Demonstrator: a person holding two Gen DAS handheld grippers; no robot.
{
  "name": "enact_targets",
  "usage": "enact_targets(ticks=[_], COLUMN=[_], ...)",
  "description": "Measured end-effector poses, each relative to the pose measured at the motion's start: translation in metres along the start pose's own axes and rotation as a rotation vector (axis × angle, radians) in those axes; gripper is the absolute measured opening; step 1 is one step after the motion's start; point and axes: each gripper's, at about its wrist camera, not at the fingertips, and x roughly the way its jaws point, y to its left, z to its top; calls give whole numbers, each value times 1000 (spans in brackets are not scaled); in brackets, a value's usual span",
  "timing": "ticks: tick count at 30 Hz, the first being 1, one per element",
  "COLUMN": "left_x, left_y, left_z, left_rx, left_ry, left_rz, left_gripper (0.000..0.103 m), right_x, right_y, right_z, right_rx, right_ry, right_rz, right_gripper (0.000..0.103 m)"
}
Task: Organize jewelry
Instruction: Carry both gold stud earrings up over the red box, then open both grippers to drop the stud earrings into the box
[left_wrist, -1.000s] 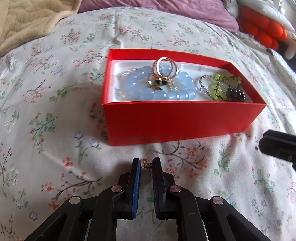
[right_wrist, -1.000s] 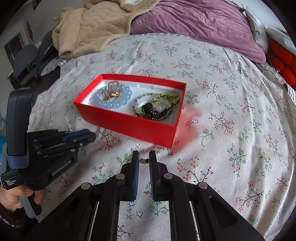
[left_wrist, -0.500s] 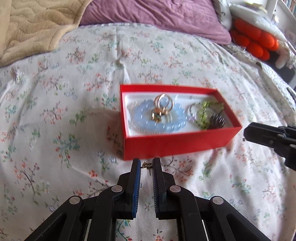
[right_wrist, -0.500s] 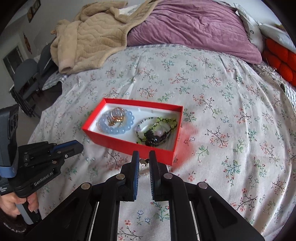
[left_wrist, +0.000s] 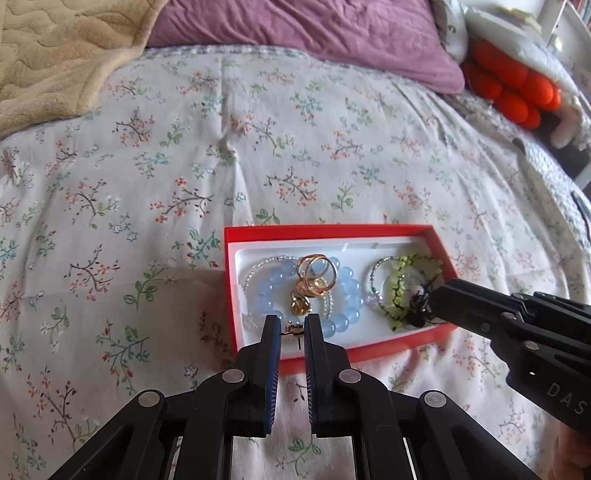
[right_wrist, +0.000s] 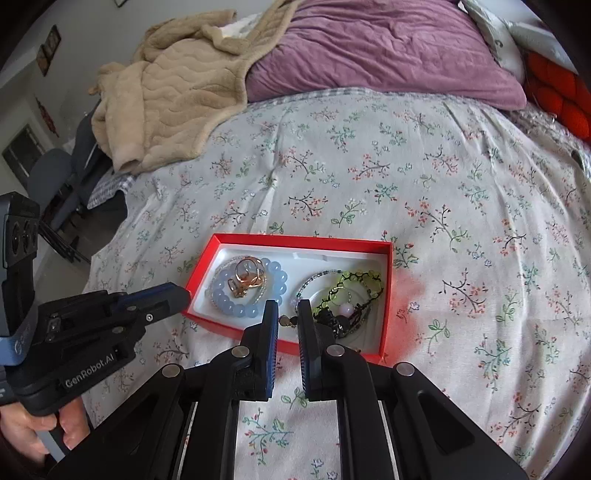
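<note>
A red box (left_wrist: 255, 347) (right_wrist: 386, 295) with a white liner sits on the floral bedspread. It holds a pale blue bead bracelet (left_wrist: 349, 282) (right_wrist: 225, 295), gold rings (left_wrist: 314, 275) (right_wrist: 245, 275) and green and dark beaded bracelets (left_wrist: 400, 291) (right_wrist: 354, 284). My left gripper (left_wrist: 292, 328) is shut on a small gold earring (left_wrist: 293, 328), held above the box's near left part. My right gripper (right_wrist: 288, 319) is shut on another small gold earring (right_wrist: 288, 320), above the box's near edge; it shows at the right of the left wrist view (left_wrist: 439, 295).
A beige blanket (right_wrist: 166, 96) and a purple cover (right_wrist: 369, 48) lie at the head of the bed. Orange cushions (left_wrist: 517, 88) sit at the far right. A chair (right_wrist: 48, 177) stands beyond the bed's left edge.
Both grippers have risen and moved forward over the red box, each still holding its earring. The box now lies below the fingertips instead of ahead of them.
</note>
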Motion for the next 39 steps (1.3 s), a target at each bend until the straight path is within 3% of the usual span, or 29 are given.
enact_targets(ticks=[6,13,20,28,34,39], left_x=[18,23,14,-13,-31,-40], left_y=[3,3,4,0,1,-3], left_z=[3,3,4,-14,-41,-63], left_rx=[-24,-19,-18,-15,-41,-46], left_ry=[57,66,53,24,36,32], left_rz=[-9,-22,-6,78,128,187], left_gripper=[7,9,33,60,77,92], right_x=[22,33,29,-7,-34,-44], right_y=[-4,-8,-13,-11,-5,-7], right_z=[3,4,6,1,-19,-43], right_rx=[26,43,74,66,12,55], right_ry=[44,71,82,42,65,120], right_rz=[3,2,22,1,-74,-109], right_gripper=[11,13,19,40,57,68])
